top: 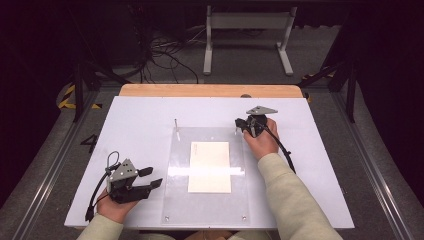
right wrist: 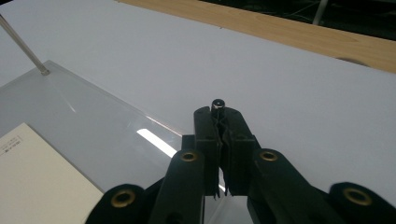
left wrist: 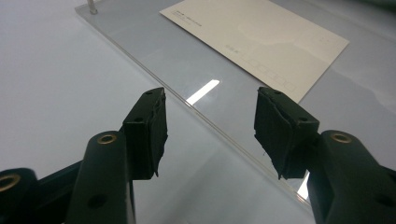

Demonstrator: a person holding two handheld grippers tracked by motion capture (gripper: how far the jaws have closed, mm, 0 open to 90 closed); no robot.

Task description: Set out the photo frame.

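The right gripper sits at the far right corner of a clear acrylic sheet that lies flat on the white table, and its jaws are pressed together around a thin metal pin standing upright at that corner; in the right gripper view the pin's round top pokes out just above the clamped black pads. Off to that gripper's left, at the sheet's other far corner, a second metal pin stands upright too. A cream card lies flat under or on the clear sheet, near its middle, closer to the person than the right gripper and to its left; which side of the sheet it lies on cannot be told. The left gripper hovers low beside the sheet's near left edge, held in the person's left hand, its jaws spread wide apart with nothing between them. In the left gripper view the sheet's edge runs diagonally between the two pads, and the card lies ahead, beyond the right-hand jaw
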